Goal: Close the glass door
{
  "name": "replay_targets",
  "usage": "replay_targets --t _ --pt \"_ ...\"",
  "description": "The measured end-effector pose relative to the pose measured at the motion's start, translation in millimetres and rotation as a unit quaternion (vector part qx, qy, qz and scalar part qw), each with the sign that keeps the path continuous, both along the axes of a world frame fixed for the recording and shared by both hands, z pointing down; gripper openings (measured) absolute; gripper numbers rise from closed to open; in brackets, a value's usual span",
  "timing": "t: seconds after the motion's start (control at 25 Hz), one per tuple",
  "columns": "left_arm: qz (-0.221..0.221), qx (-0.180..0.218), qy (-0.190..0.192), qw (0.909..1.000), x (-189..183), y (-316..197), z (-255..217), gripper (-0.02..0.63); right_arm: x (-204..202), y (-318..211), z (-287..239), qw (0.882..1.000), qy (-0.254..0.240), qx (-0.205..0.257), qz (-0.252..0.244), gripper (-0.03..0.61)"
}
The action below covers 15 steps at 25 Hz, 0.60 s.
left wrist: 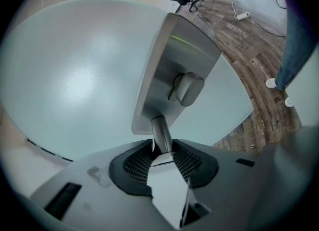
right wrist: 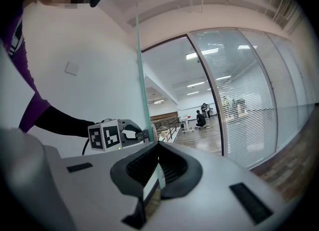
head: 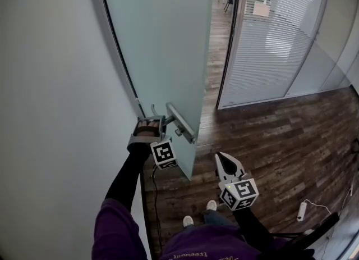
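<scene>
1. Head view: shows a frosted glass door [head: 162, 40] standing ajar above a dark wooden floor [head: 280, 141].
2. Meets the white wall [head: 56, 85] along its left side, and leaves a gap between its free edge and the dark door frame [head: 228, 45] at the right.
3. Carries a metal door handle [head: 180, 123] near the free edge, mounted on a long metal plate [left wrist: 174, 70] together with a small lock knob [left wrist: 188, 88].
4. Grasps the round bar of the handle with the left gripper [head: 152, 125]; presses it from 2 sides, both jaws closed firmly on the bar, plain to see in the left gripper view.
5. Reaches to the handle from below through a black sleeve [head: 126, 174], close beside the wall.
6. Keeps the right gripper [head: 220, 156] clenched on nothing, jaws together, low over the floor, just beside the bottom part of the door's free edge and apart from the handle.
7. Looks, in the right gripper view, along the thin edge of the door, end-on, with the left gripper's marker cube just beside it.
8. Shows also 2 white shoes [head: 189, 220] on the floor at the bottom edge, a white power strip [head: 301, 211] with its cable near the floor's right edge, and a glass partition with blinds [head: 275, 34] beyond the frame.
</scene>
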<state>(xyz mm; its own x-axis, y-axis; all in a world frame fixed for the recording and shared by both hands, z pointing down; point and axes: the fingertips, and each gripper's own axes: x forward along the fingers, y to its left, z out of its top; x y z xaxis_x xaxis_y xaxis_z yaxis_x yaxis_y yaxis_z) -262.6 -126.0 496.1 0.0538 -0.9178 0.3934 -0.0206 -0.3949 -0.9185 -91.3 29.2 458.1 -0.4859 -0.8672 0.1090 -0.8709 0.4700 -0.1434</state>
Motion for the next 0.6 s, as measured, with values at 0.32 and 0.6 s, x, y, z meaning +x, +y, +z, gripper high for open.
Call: replay_targets --t 0.32,0.6 --pt "-0.013 -0.005 -0.006 0.9999 21.7 -10.0 0.4 0.123 34.9 -24.9 -1.7 1.000 -0.002 0.002 -0.006 -0.009" --pt "-0.029 0.000 -0.024 0.9993 42.2 -26.2 9.6 0.123 66.4 -48.8 5.6 1.000 -0.009 0.005 -0.009 -0.009"
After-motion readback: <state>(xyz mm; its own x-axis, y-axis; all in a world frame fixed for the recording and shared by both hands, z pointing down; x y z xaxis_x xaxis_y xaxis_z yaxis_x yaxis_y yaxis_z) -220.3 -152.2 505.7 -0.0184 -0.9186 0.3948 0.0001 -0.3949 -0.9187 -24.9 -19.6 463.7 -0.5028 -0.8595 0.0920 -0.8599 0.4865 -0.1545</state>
